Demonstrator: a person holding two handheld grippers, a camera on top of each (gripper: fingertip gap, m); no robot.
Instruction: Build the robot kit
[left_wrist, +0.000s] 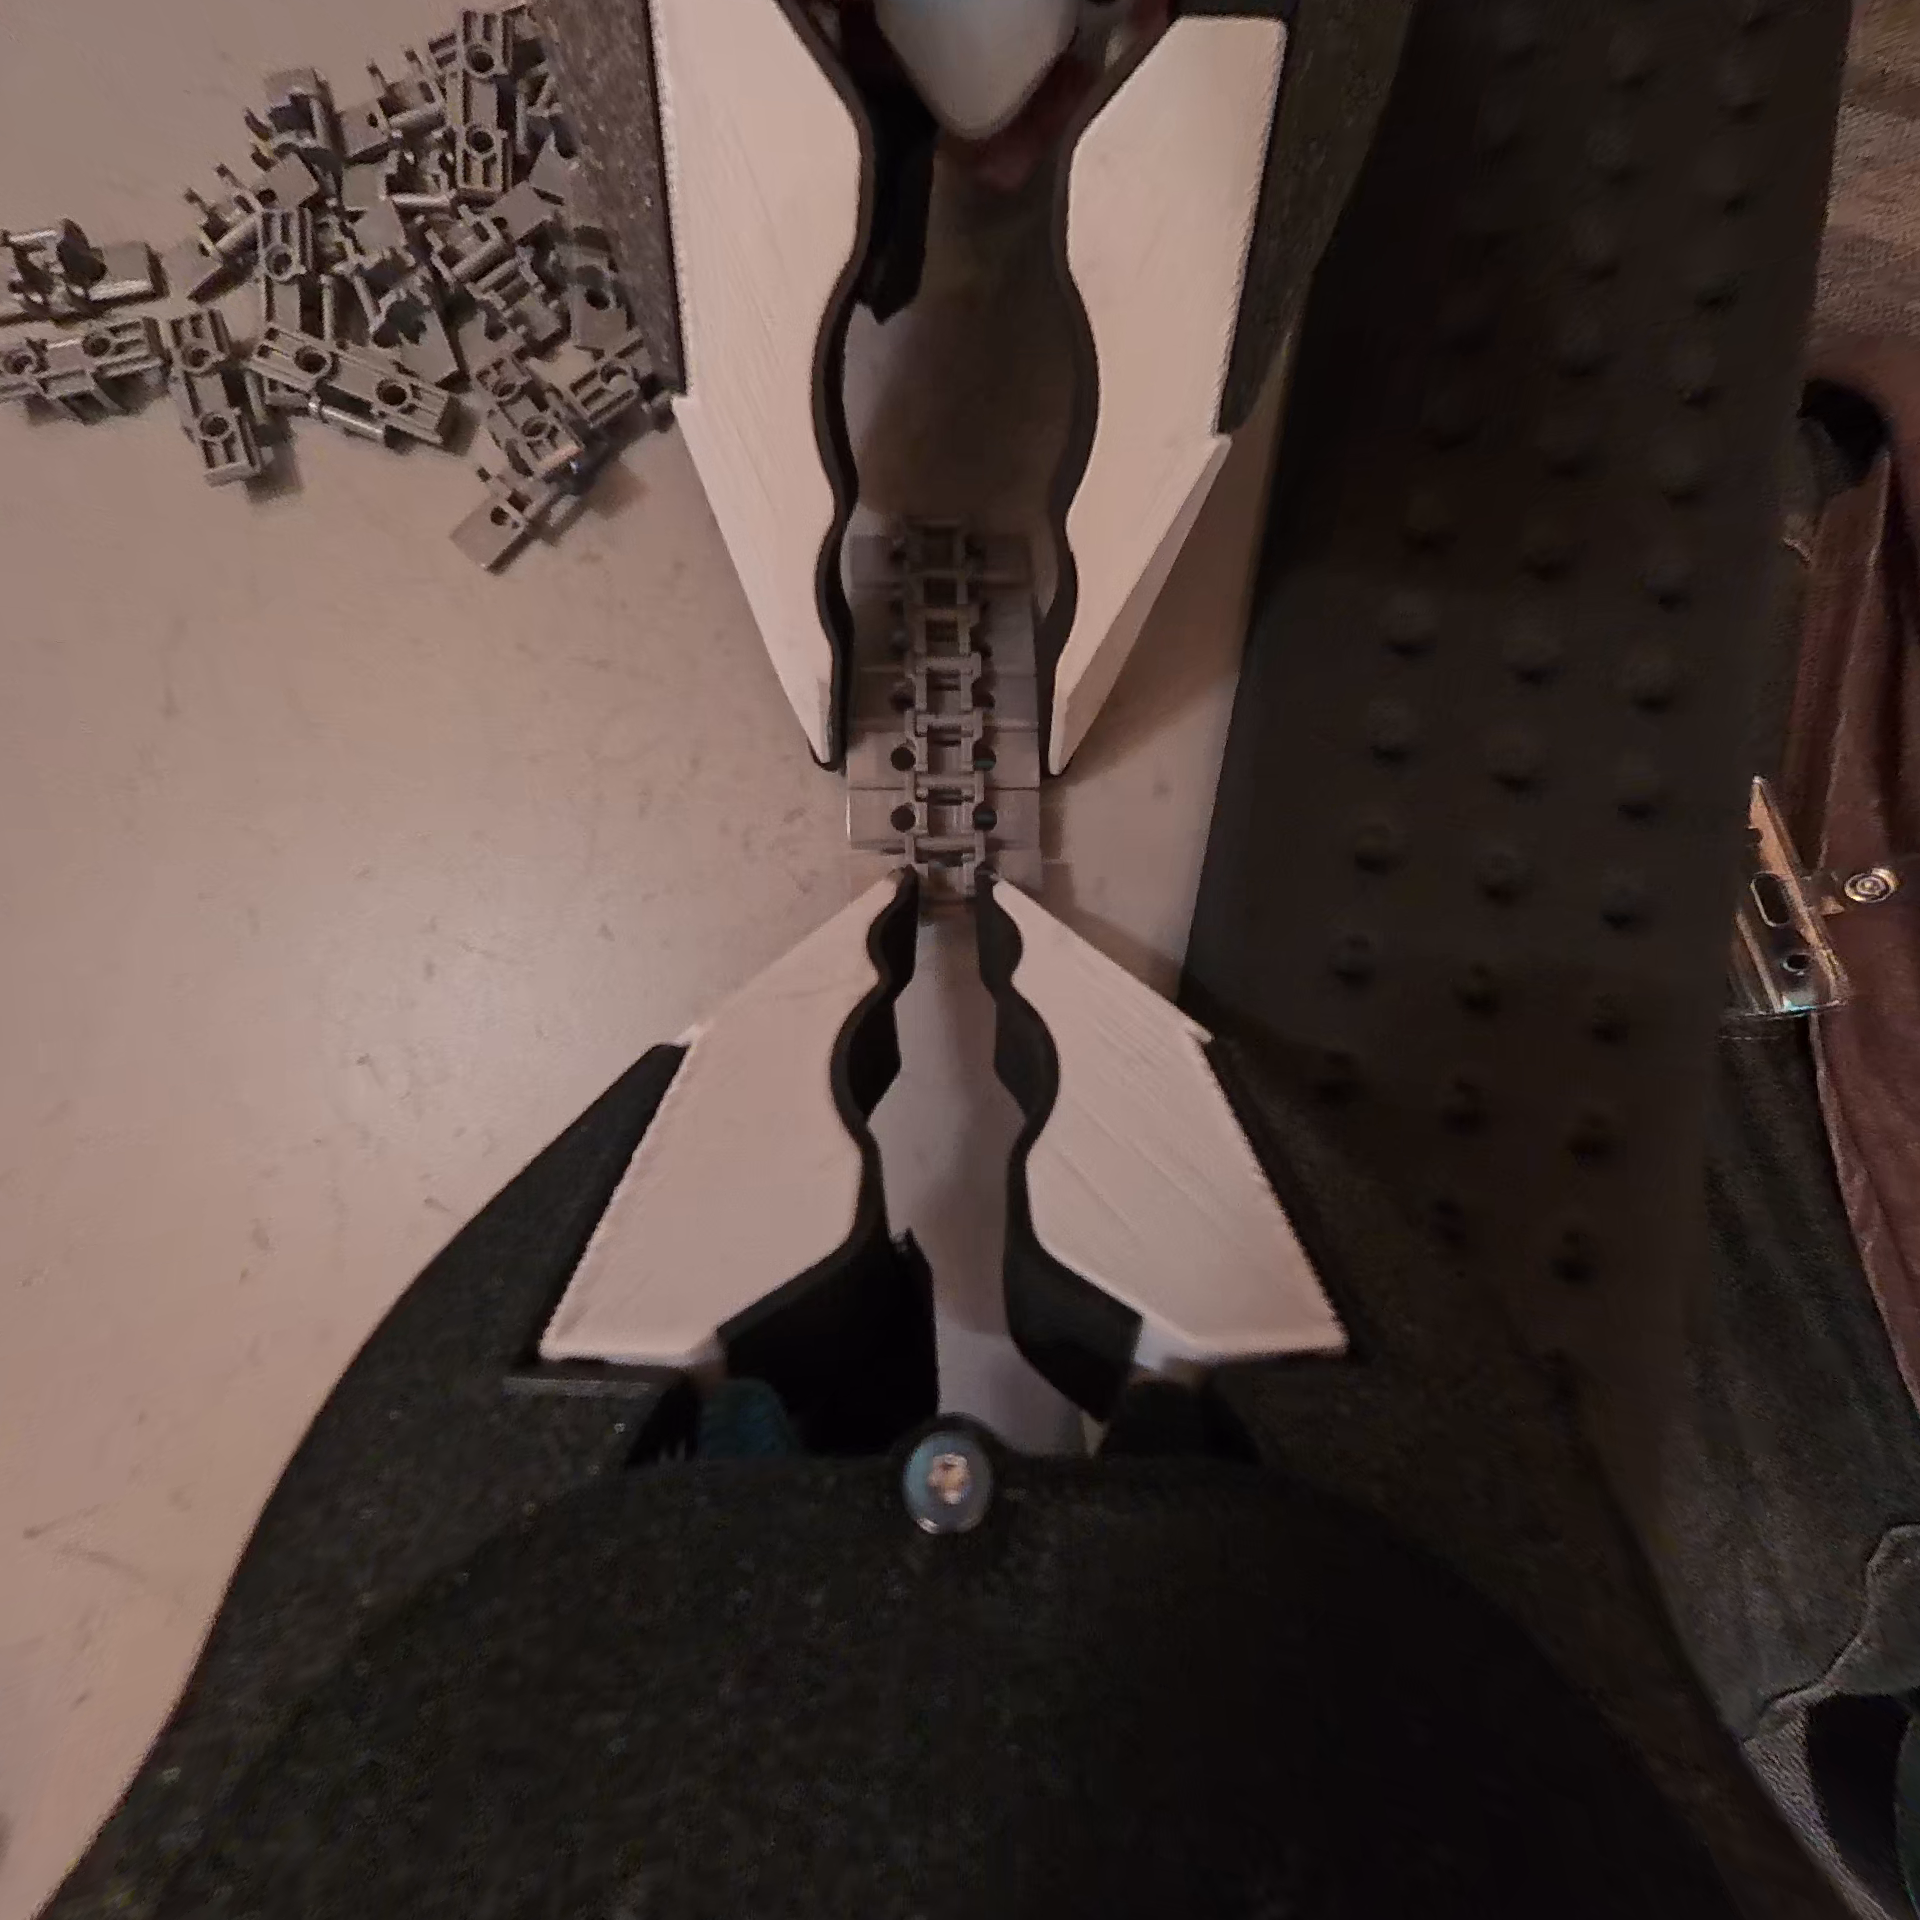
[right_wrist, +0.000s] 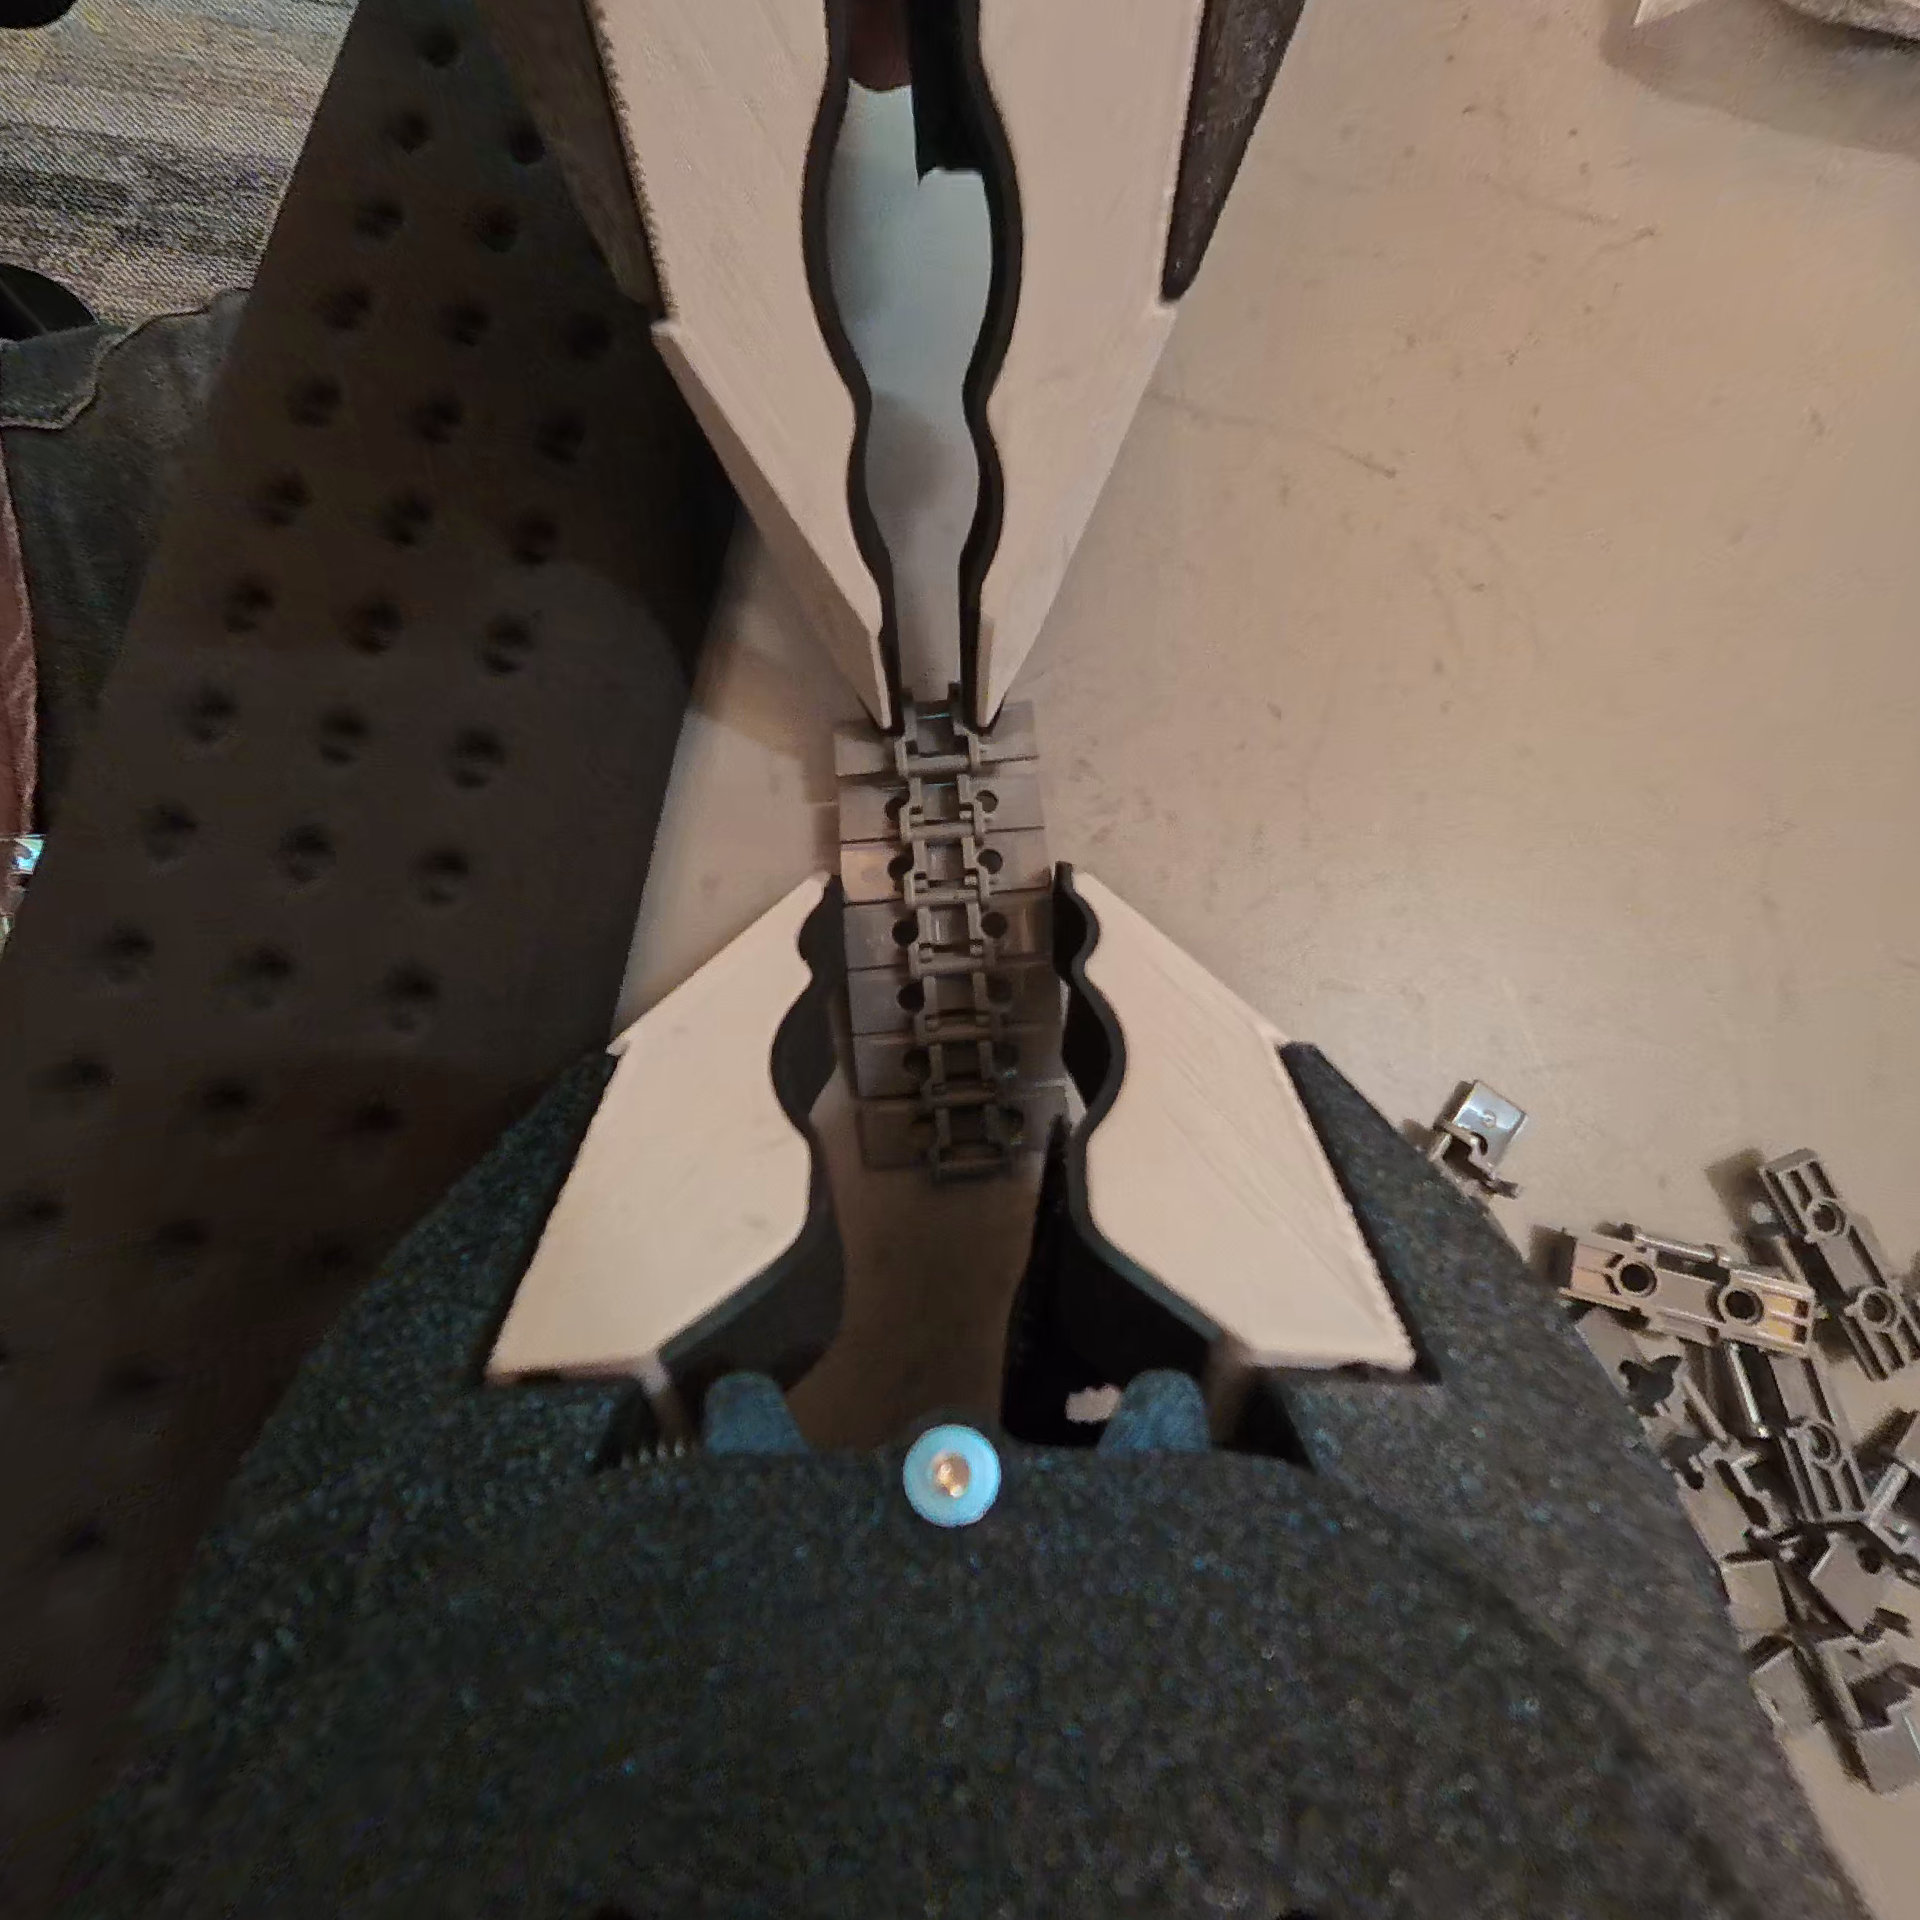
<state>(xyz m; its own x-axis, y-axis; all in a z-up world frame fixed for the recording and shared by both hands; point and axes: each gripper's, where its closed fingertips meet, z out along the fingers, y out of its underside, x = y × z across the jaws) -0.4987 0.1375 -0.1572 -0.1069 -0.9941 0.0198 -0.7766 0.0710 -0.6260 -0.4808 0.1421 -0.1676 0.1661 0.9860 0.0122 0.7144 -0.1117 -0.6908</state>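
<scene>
- While the left wrist view looks down its own fingers, the left hand-held gripper (left_wrist: 943, 891) pinches only the narrow centre rib at the near end of the grey link chain (left_wrist: 943, 717), fingertips nearly together; a judgement: the fine grip steadies that end link.
- Opposite it, the right hand-held gripper (left_wrist: 943, 727) straddles the chain's full width, so the strip hangs bridged between the two, just above the table (left_wrist: 416, 935).
- Loose grey links (left_wrist: 343, 312) lie heaped well apart, beside a dark dimpled mat (left_wrist: 1507, 727).
- Seen from the right wrist view, the right hand-held gripper (right_wrist: 945, 914) is clamped on the chain's (right_wrist: 945, 935) sides, several links lying between its fingers.
- Its partner (right_wrist: 935, 717) nips the far end; spare links (right_wrist: 1787, 1434) rest near.
</scene>
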